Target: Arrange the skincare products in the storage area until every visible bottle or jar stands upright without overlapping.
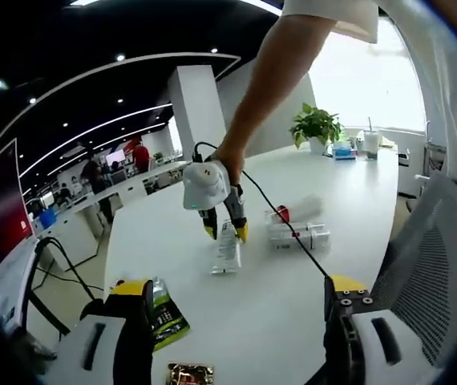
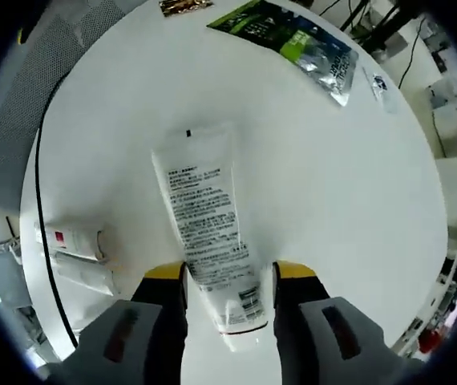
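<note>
A white tube [image 2: 204, 200] with black print lies flat on the white table [image 2: 349, 200], cap end toward the camera. My right gripper [image 2: 228, 273] has its yellow-tipped jaws pressed against both sides of the tube. In the left gripper view a person's hand holds that right gripper [image 1: 226, 233] down over the same tube [image 1: 227, 255]. Beside it lie white bottles [image 1: 299, 236], one with a red cap [image 1: 281, 213]; they also show as red-labelled white bottles [image 2: 72, 241]. My left gripper [image 1: 239, 285] hangs above the near table edge, jaws wide apart, holding nothing.
A green sachet [image 1: 166, 317] and a small gold packet [image 1: 190, 374] lie near the table's front edge. A black cable [image 1: 293, 237] trails across the bottles. A potted plant [image 1: 317, 124] and a cup [image 1: 370, 143] stand at the far end. A mesh chair [image 1: 437, 273] is on the right.
</note>
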